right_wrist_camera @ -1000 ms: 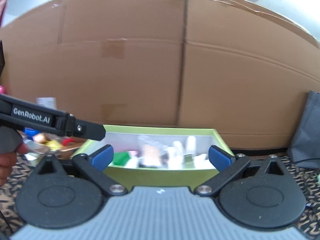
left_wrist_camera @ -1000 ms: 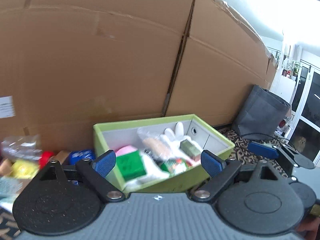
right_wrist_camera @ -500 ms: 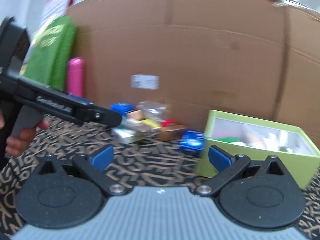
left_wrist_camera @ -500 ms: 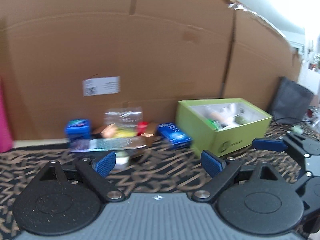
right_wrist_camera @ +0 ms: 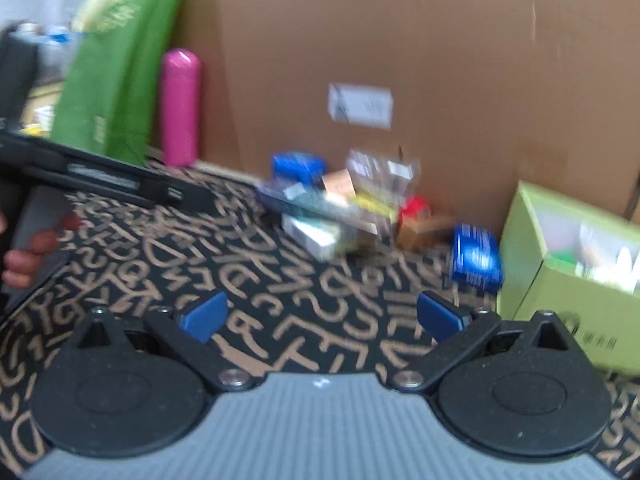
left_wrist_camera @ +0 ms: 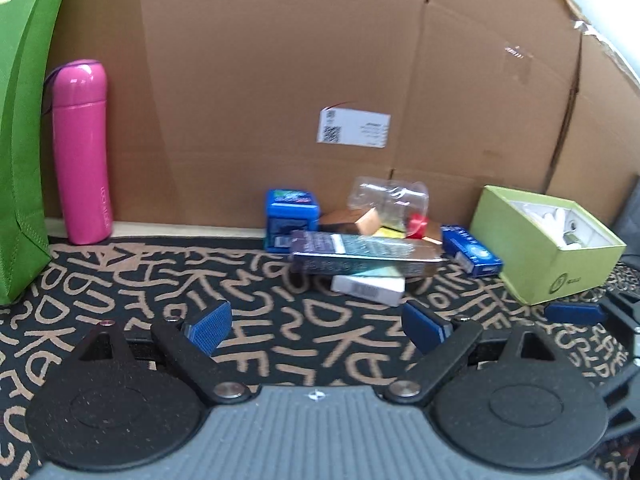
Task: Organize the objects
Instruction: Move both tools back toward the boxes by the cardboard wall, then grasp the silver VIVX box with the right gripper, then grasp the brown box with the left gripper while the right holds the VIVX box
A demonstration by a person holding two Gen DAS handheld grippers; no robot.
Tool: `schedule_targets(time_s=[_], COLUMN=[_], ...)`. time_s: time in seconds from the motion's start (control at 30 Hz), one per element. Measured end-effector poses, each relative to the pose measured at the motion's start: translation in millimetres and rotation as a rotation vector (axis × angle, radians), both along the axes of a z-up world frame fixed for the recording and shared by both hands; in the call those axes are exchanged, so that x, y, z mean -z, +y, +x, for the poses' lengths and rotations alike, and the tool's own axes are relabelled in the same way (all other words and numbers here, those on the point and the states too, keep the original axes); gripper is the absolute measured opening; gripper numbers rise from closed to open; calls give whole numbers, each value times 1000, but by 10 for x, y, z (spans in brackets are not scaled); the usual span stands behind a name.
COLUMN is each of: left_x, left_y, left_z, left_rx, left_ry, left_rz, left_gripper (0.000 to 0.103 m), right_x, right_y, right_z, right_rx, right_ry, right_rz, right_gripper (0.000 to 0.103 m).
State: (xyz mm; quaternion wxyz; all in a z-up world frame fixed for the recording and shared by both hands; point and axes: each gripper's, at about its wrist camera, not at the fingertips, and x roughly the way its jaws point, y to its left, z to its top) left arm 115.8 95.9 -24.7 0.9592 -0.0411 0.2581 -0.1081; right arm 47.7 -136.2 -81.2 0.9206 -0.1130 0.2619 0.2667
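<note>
A heap of small items lies on the patterned mat against the cardboard: a blue cube box (left_wrist_camera: 291,216), a long dark teal box (left_wrist_camera: 366,258), a white box (left_wrist_camera: 368,289), a clear plastic bag (left_wrist_camera: 386,196), a red piece (left_wrist_camera: 416,224) and a flat blue box (left_wrist_camera: 472,252). To its right stands the lime green box (left_wrist_camera: 560,276), holding several items. My left gripper (left_wrist_camera: 318,326) hovers open and empty in front of the heap. The right gripper (right_wrist_camera: 324,316) is also open and empty, with the heap (right_wrist_camera: 340,208) ahead and the green box (right_wrist_camera: 560,292) at its right.
A tall cardboard wall (left_wrist_camera: 280,80) with a white label (left_wrist_camera: 354,127) backs the scene. A pink bottle (left_wrist_camera: 82,152) and a green bag (left_wrist_camera: 20,120) stand at the left. In the right wrist view a hand (right_wrist_camera: 24,256) holds the left gripper's body (right_wrist_camera: 104,178).
Both grippers have swung left and pulled back from the green box; the heap now sits in front of them and the box is off to the right. Both stay open.
</note>
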Motion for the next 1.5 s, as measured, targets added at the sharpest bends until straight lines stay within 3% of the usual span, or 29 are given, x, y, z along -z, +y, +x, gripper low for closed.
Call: schedule_targets(time_s=[0.1, 0.3, 0.57, 0.67, 0.73, 0.77, 0.87, 0.97, 1.07, 1.23, 1.5], left_x=[56, 19, -147, -144, -123, -108, -77, -68, -75, -33, 188], left_y=[32, -55, -7, 70, 118, 143, 145, 54, -77, -355, -439], left_z=[138, 544, 970, 959, 953, 952, 994, 1068, 1115, 1260, 1619], left_rx=[4, 64, 73, 77, 72, 74, 83, 99, 124, 134, 32], left_ry=[21, 24, 27, 28, 35, 37, 49, 64, 64, 69, 157], left_rz=[12, 16, -54, -56, -43, -41, -33, -49, -70, -34, -40], left_gripper=[95, 95, 95, 95, 95, 95, 95, 95, 95, 95, 89], right_x=[102, 128, 109, 177, 216, 223, 199, 163, 158, 200, 180], right_y=[39, 198, 573, 678, 659, 624, 502, 384, 311, 46, -456], right_z=[186, 517, 1203, 1422, 1496, 1472, 1244, 1013, 755, 266, -344], right_rx=[36, 44, -169, -209, -188, -180, -161, -152, -143, -112, -30], right_ry=[50, 1, -100, -63, 12, 22, 1, 30, 50, 90, 158], right_rz=[26, 24, -96, -117, -83, -56, -12, 33, 37, 17, 38], right_gripper=[103, 103, 103, 103, 96, 89, 54, 43, 40, 40, 40])
